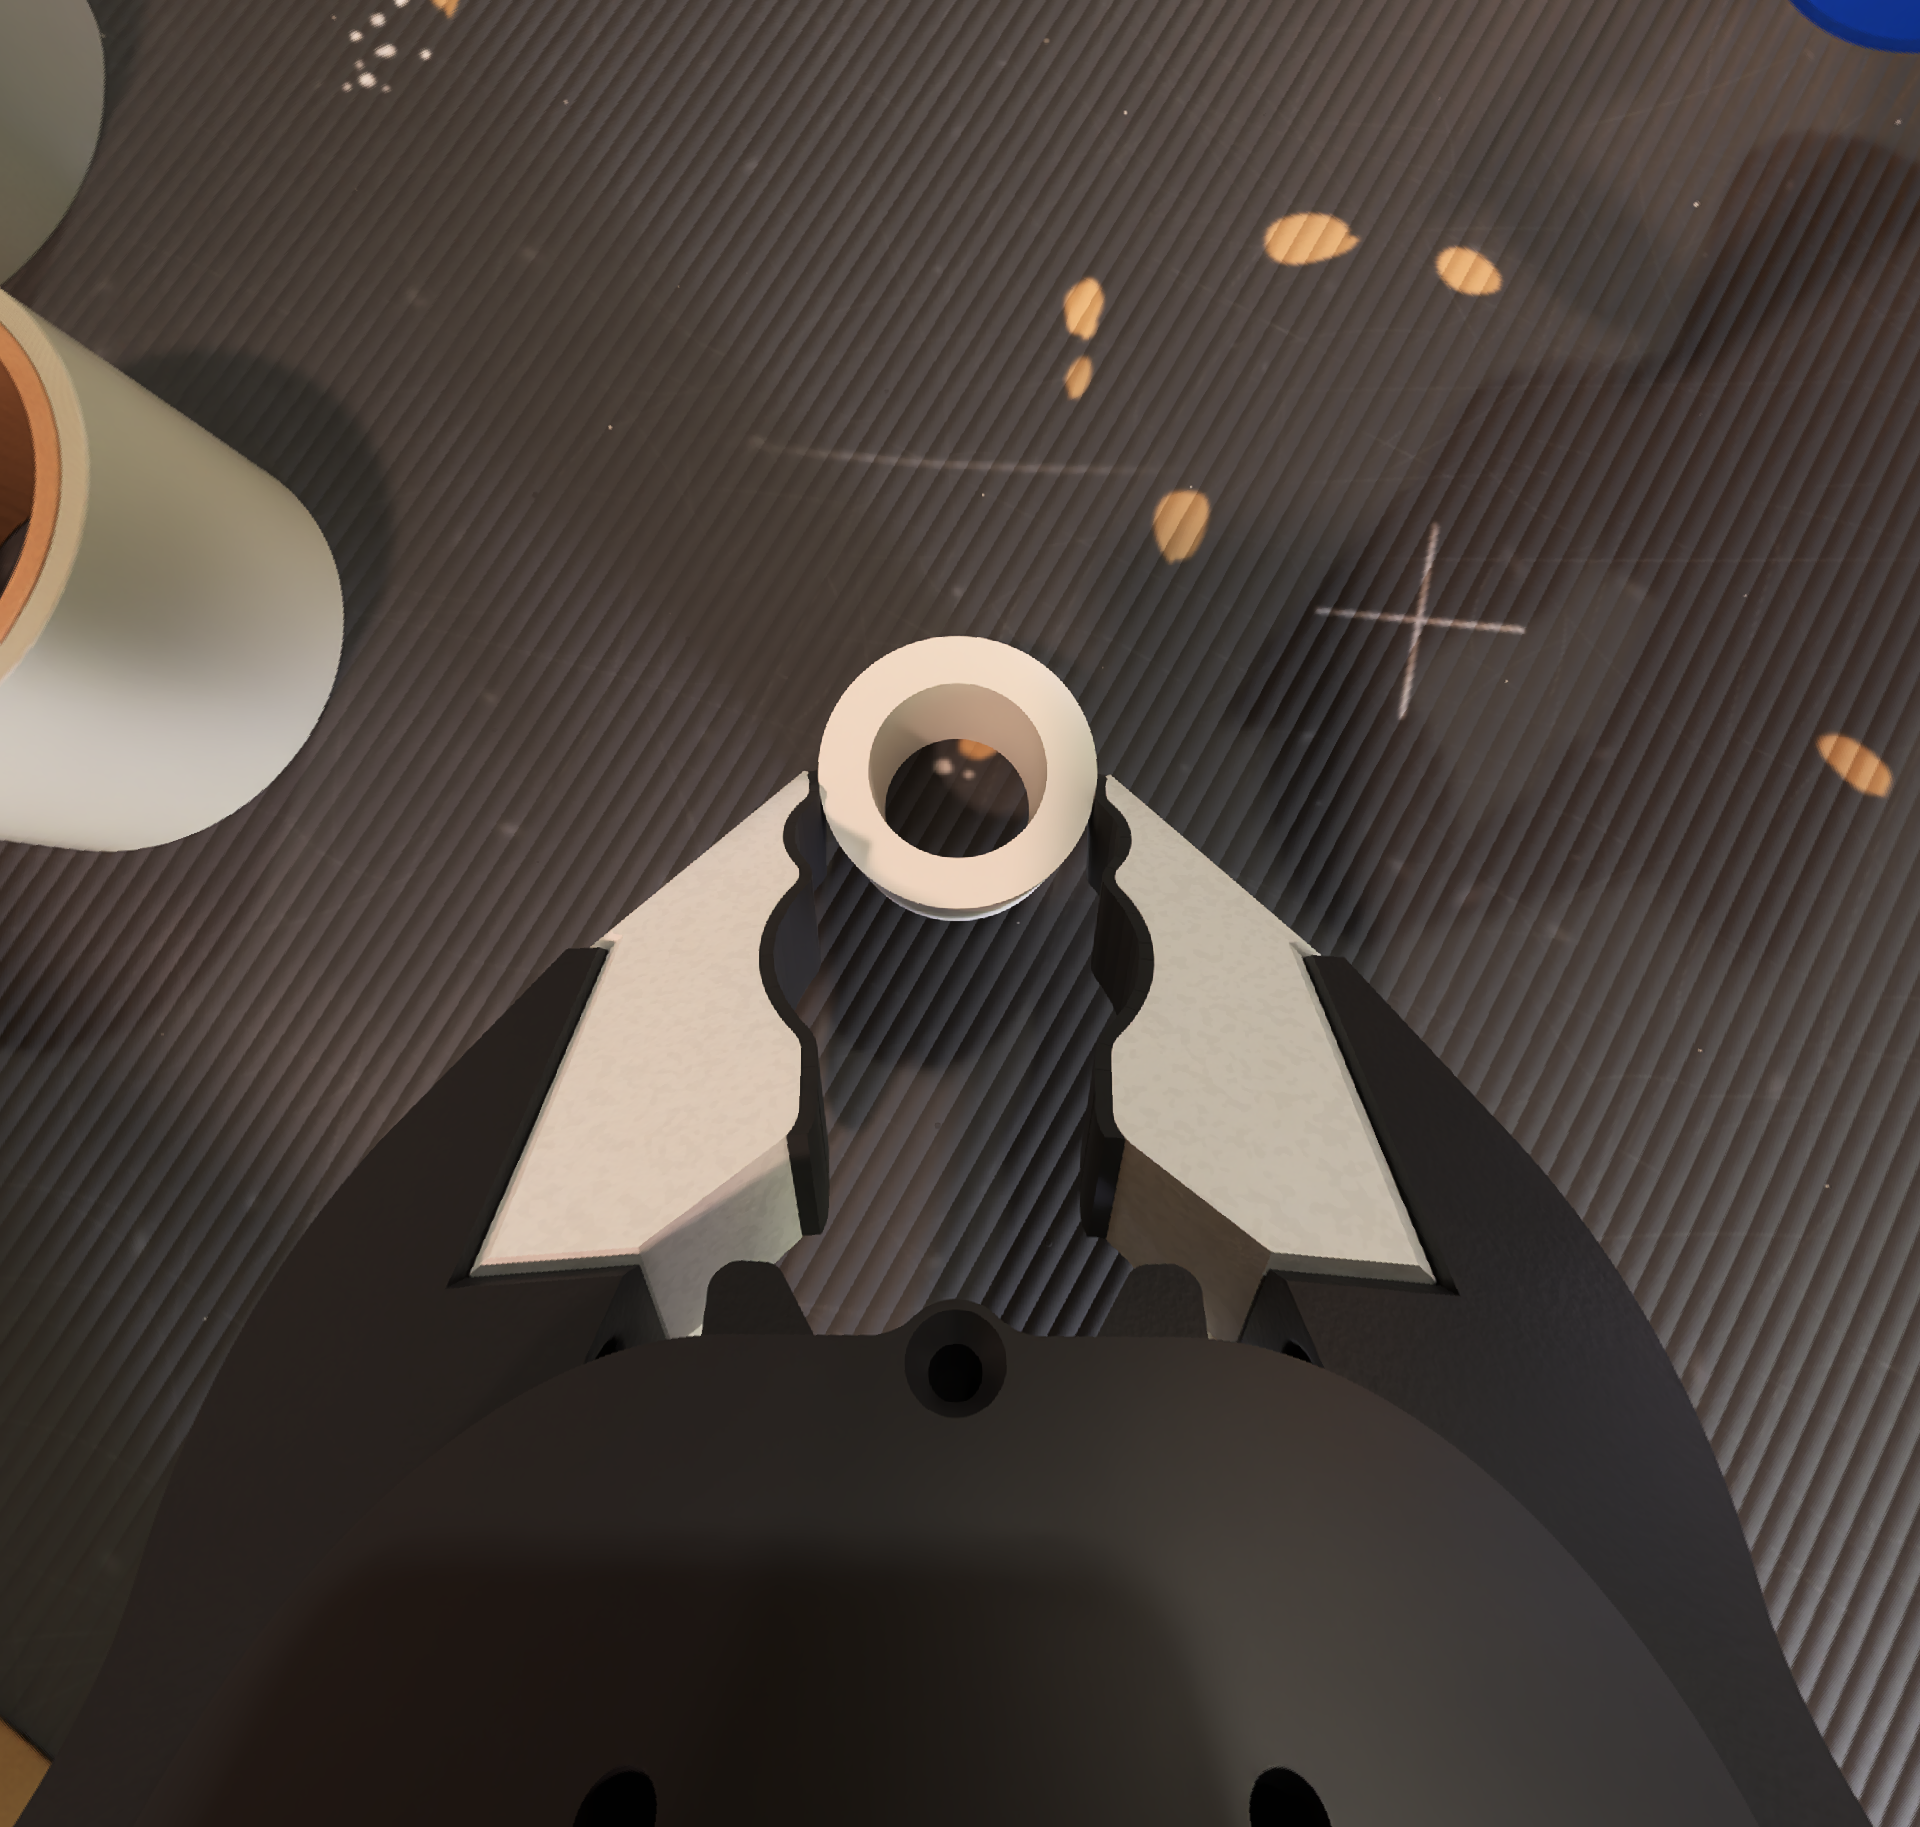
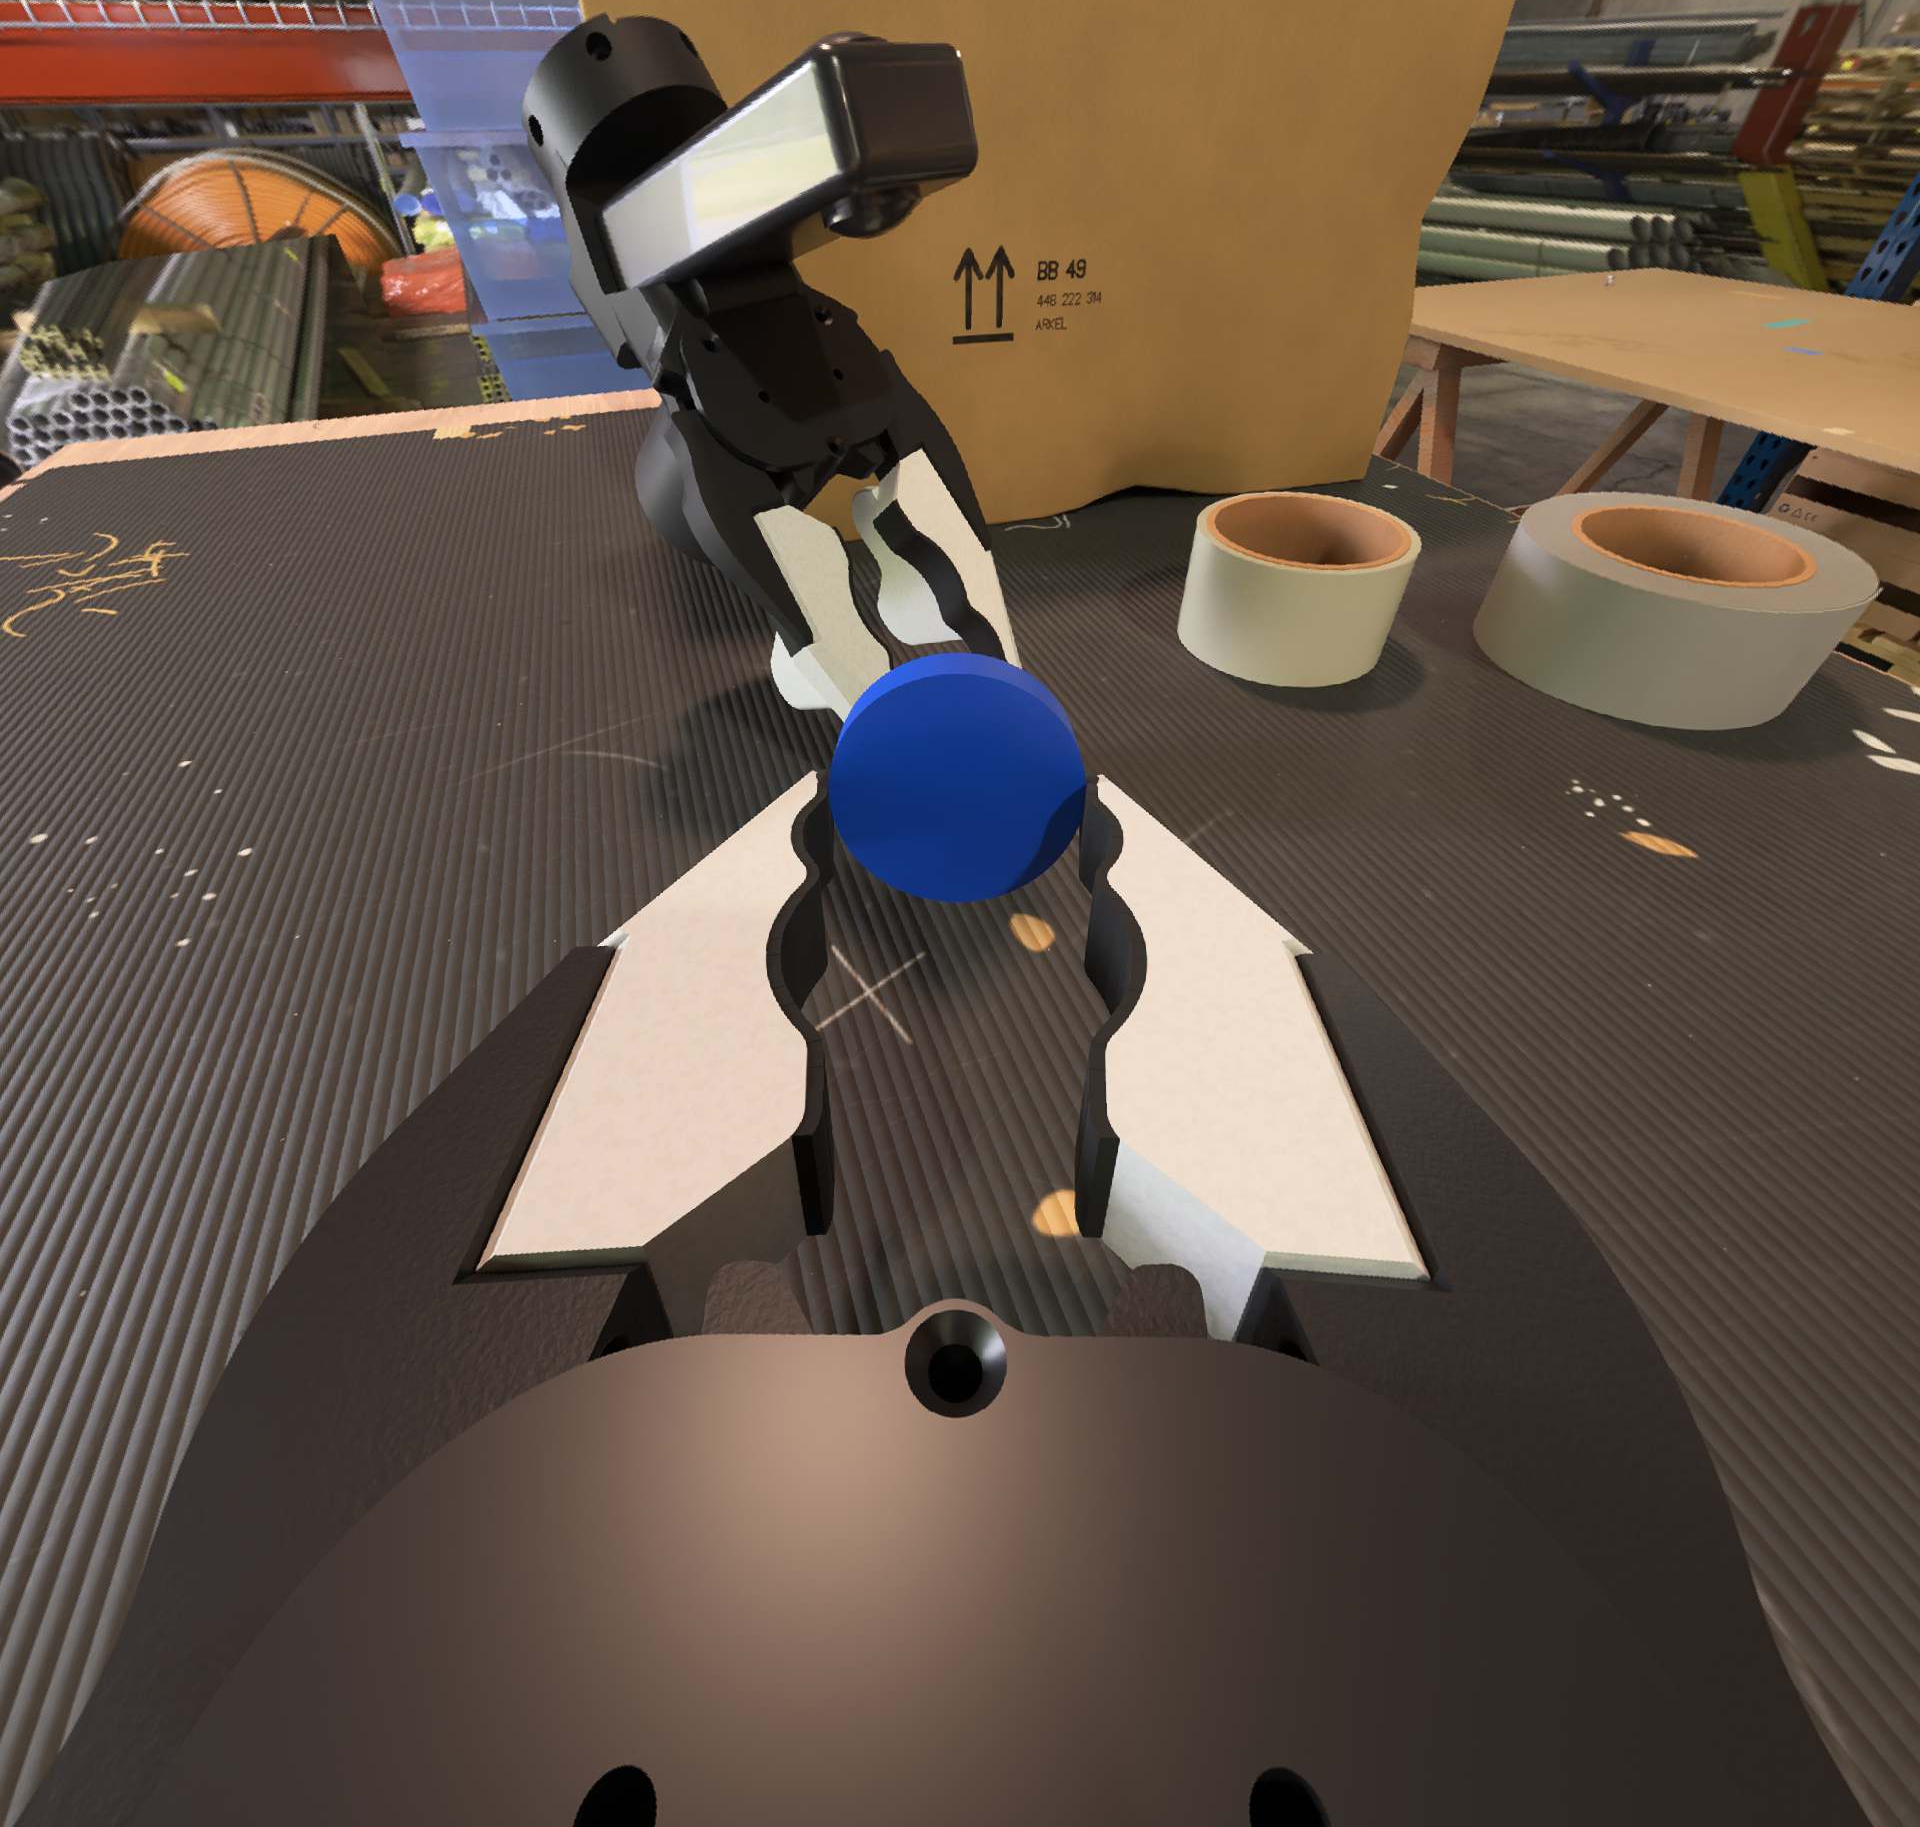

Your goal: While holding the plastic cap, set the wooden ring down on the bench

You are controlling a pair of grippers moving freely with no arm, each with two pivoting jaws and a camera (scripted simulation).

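**Inspector:** Wooden ring (image 1: 956, 767) sits clamped between the fingertips of the left gripper (image 1: 956, 821), hole facing the camera. That gripper points steeply down at the bench (image 1: 623, 323); whether the ring touches the mat, I cannot tell.

**Clerk:** And the other side?

**Inspector:** Right gripper (image 2: 956, 811) is angled shallowly forward over the bench, jaws pinching the blue plastic cap (image 2: 956, 775) at its edges, flat face toward the lens, clear of the surface. Beyond it the left gripper appears tilted, fingers down, tips hidden behind the cap.

**Clerk:** Surroundings?

**Inspector:** Chalk cross (image 1: 1418, 622) just right of the ring. Two tape rolls, one cream (image 2: 1294, 588), one grey (image 2: 1673, 614), stand further right in the right wrist view, before a cardboard box (image 2: 1143, 167).
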